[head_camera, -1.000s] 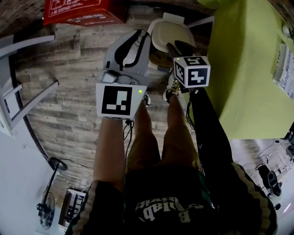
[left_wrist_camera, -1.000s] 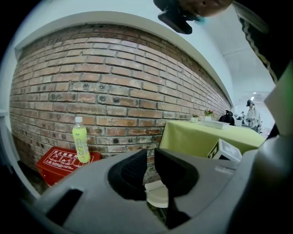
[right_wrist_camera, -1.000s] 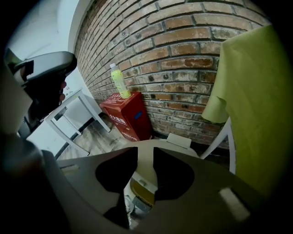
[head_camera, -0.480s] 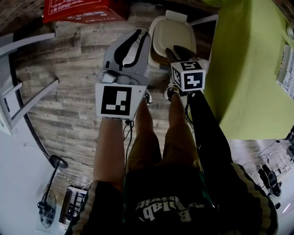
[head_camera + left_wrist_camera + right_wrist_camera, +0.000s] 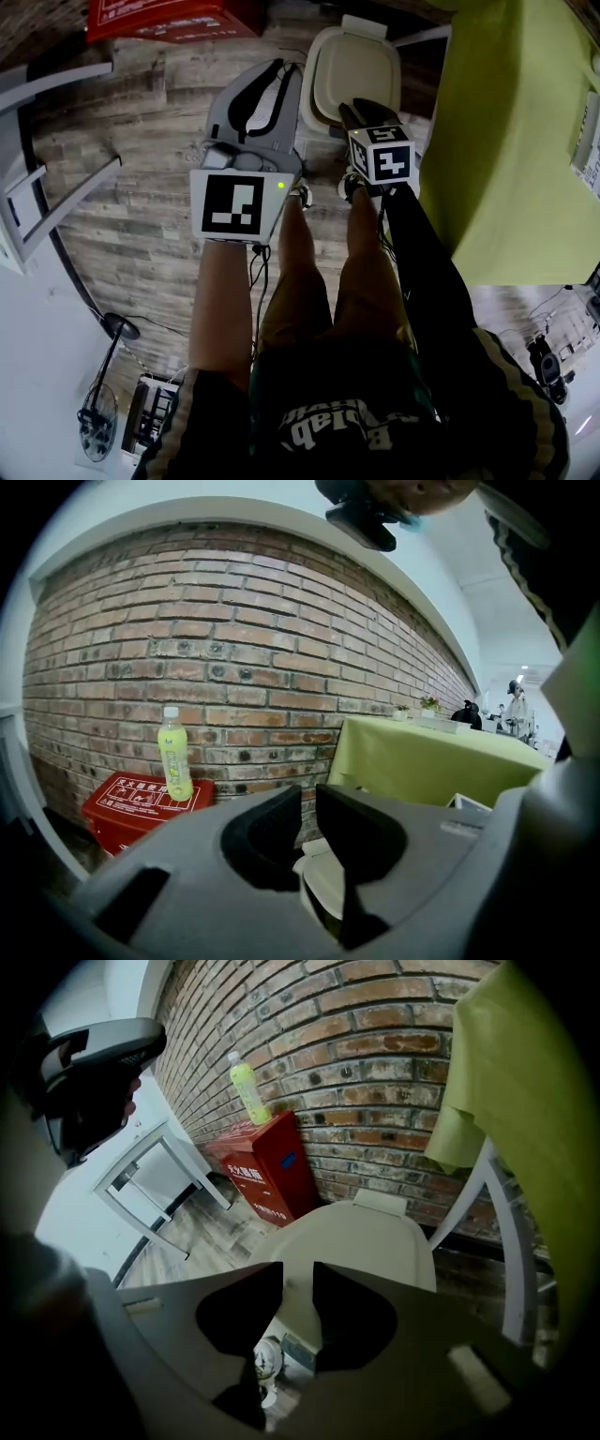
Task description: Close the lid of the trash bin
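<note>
The trash bin stands on the wood floor against the brick wall. Its beige lid [image 5: 354,67] [image 5: 361,1241] is tilted part-way down, and rubbish [image 5: 267,1361] shows under its front edge. My right gripper [image 5: 349,108] [image 5: 298,1283] points steeply down at that front edge. Its jaws are closing with a slim gap, the lid's edge shows through the gap, and I see no pad pressing on it. My left gripper [image 5: 279,67] [image 5: 309,803] hangs to the left of the bin, a narrow gap between its jaws and nothing in them. The lid [image 5: 328,878] shows low behind it.
A red box [image 5: 159,19] [image 5: 141,803] with a yellow-green bottle [image 5: 174,754] on it stands left of the bin. A table under a green cloth [image 5: 511,141] stands close on the right, with a white leg [image 5: 511,1241] beside the bin. A white frame [image 5: 37,187] is at far left.
The lid shows more of its top face and lies flatter than a second ago. My right gripper has sunk toward its front edge. The left gripper has hardly moved.
</note>
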A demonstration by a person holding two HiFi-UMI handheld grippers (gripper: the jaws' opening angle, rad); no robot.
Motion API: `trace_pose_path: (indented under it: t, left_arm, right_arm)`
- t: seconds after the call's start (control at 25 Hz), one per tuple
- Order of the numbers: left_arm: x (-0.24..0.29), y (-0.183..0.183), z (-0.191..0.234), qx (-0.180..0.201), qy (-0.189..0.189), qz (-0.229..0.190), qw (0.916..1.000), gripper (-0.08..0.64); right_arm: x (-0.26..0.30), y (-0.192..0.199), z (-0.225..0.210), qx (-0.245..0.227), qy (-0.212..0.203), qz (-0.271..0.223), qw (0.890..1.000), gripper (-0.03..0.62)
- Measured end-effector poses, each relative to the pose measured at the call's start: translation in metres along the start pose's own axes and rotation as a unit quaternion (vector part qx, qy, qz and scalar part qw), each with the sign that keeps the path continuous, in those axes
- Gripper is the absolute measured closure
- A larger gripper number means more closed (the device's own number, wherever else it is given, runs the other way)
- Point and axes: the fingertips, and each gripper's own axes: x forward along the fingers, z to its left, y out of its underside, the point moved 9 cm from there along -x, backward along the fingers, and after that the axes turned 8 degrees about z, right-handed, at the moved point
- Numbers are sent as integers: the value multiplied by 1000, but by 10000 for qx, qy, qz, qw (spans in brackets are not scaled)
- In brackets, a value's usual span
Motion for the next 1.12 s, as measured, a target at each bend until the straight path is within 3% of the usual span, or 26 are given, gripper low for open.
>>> trace_pose_path:
  t: [1.12]
  left_arm:
    - [-1, 21, 16, -93, -104, 219, 9997, 503]
  right_arm:
    - [62, 29, -5, 64, -142, 941, 9954, 477]
